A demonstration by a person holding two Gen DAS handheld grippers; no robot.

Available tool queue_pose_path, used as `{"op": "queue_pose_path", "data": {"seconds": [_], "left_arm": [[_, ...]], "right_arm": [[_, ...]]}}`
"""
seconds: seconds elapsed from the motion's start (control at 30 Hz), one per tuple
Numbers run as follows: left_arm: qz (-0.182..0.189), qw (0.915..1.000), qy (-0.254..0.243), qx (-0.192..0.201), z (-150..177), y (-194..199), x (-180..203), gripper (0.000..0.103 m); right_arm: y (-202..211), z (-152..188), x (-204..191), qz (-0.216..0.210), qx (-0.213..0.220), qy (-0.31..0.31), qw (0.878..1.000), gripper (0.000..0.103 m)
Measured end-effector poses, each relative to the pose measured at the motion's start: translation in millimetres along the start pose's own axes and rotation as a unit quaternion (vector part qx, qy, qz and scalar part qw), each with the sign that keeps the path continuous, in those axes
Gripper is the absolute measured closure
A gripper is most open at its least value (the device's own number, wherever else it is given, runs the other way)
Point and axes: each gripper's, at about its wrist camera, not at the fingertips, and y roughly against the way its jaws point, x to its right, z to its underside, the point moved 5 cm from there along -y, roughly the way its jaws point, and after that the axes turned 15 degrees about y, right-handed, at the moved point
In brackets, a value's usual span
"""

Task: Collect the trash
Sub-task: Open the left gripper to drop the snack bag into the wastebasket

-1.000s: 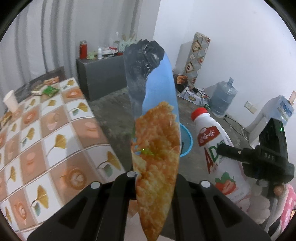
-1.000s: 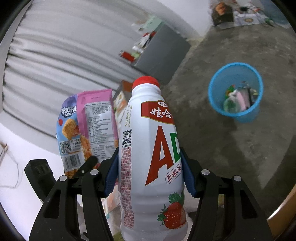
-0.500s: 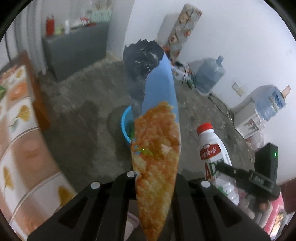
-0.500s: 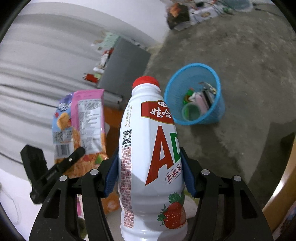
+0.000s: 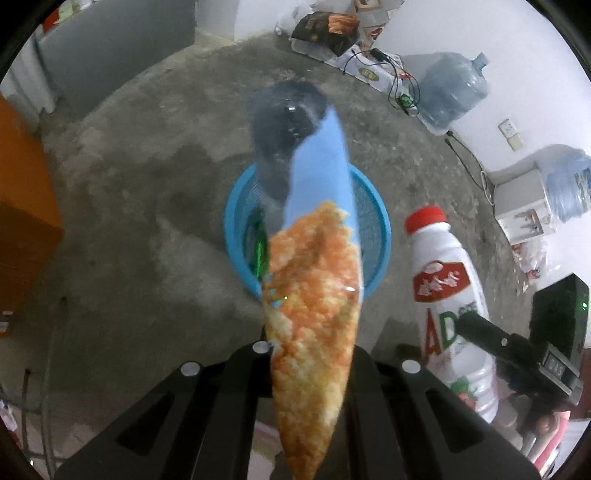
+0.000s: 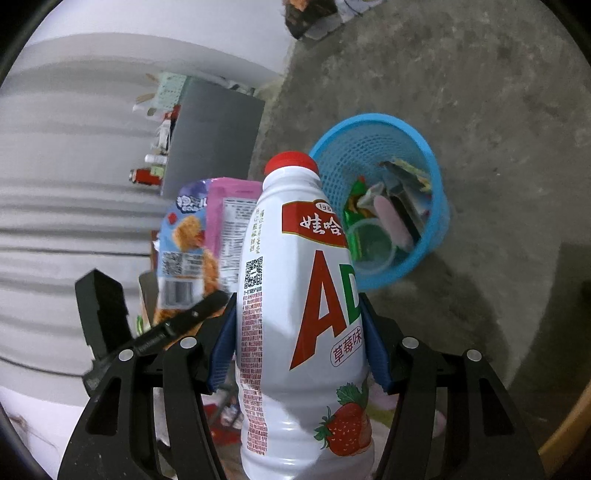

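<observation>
left gripper (image 5: 310, 354) clamps snack bag (image 5: 314, 314) edge-on, long axis pointing straight at blue mesh bin (image 5: 380, 236) below. right gripper (image 6: 299, 343) grips yogurt-drink bottle (image 6: 303, 295); bin sits fwd-right, left hand looks nearer.

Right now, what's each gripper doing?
Left gripper: closed on the snack bag.
Right gripper: closed on the milk bottle.

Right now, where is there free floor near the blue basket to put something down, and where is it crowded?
Bare concrete floor lies around the blue basket, and between it and the orange cabinet. By the white wall it is crowded: water jug, cables, boxes. The basket already holds wrappers.
</observation>
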Motion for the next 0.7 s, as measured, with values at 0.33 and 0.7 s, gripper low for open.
{"op": "queue_pose_path", "data": {"seconds": [0.33, 0.7], "left_arm": [[0.028, 0.9927, 0.114, -0.029, -35, -68, -22, 0.050], [0.052, 0.9937, 0.094, 0.031, -29, 28, -39, 0.049]], "right_arm": [[-30, -35, 35, 0.054, 0.007, -0.017, 0.998, 0.046], [-62, -61, 14, 0.059, -0.008, 0.016, 0.998, 0.045]]}}
